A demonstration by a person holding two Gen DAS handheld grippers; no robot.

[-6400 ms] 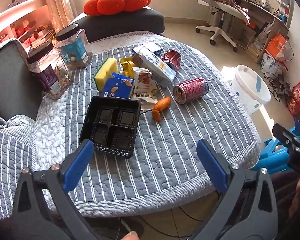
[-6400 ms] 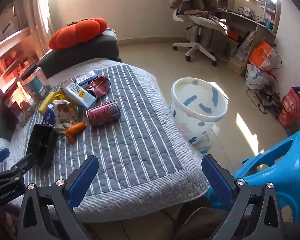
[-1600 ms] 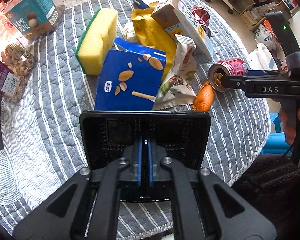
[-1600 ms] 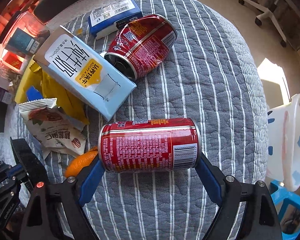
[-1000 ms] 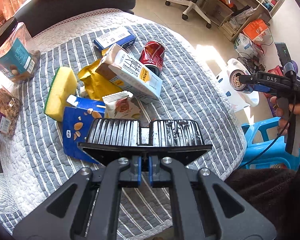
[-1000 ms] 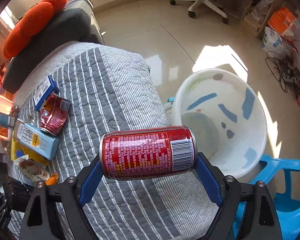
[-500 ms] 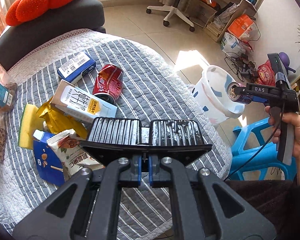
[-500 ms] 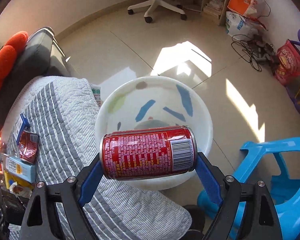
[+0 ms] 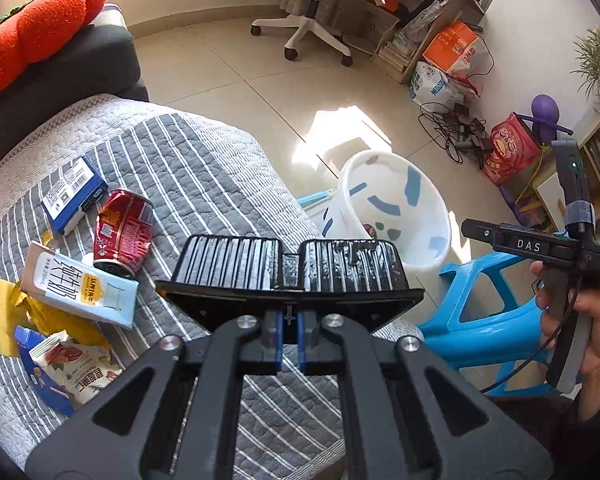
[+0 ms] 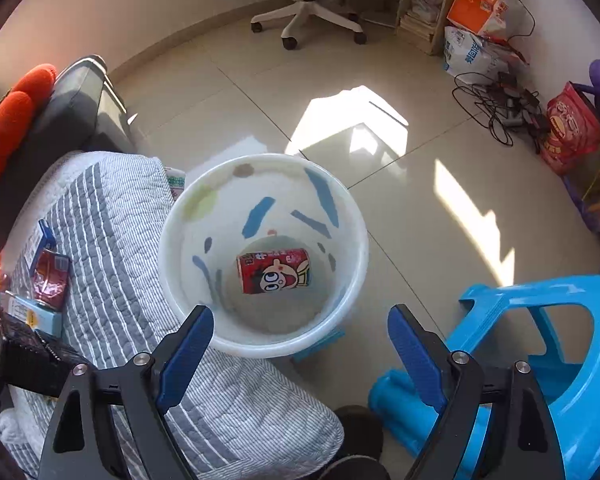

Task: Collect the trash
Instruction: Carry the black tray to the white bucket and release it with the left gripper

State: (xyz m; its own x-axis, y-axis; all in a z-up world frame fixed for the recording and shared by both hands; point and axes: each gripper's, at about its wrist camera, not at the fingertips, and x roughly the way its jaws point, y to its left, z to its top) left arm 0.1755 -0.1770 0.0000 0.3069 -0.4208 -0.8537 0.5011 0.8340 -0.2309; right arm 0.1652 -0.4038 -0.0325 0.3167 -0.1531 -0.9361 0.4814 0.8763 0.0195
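A round table under a grey quilted cover point(image 9: 204, 168) with white stripes carries the remaining litter, all gathered toward its left edge in the left wrist view: a blue-and-white carton point(image 9: 74, 194), a crushed red can point(image 9: 123, 236) just beside it, a pale blue milk carton point(image 9: 80, 286) lying flat and touching that can's open end, a yellow wrapper point(image 9: 56, 320) under the milk carton, a yellow sponge point(image 9: 3, 320) at the very edge, and a snack packet point(image 9: 76, 368) over a blue box point(image 9: 40, 376).

The left gripper point(image 9: 290, 338) has its blue pads pressed together on the rim of a black plastic tray point(image 9: 288, 276), which hangs tilted over the cover's near edge, ribbed underside facing the camera.

Just past the table's edge a white bin point(image 10: 260, 344) with blue and green patches stands on the pale tiled floor. A red can point(image 10: 274, 270) with a cartoon face lies on its side at the bin's bottom. The right gripper point(image 10: 300, 350) hangs above the bin's near rim with its jaws spread wide and nothing between them; a hand point(image 9: 580, 328) holds it.

A blue plastic stool point(image 10: 540, 360) stands beside the bin. Sunlight patches fall on the tiles. Farther off are a white office chair point(image 10: 306, 16), an orange box point(image 10: 482, 4), tangled cables point(image 10: 496, 108) and a red bag point(image 10: 572, 132). A dark seat with an orange cushion point(image 9: 36, 28) sits behind the table.
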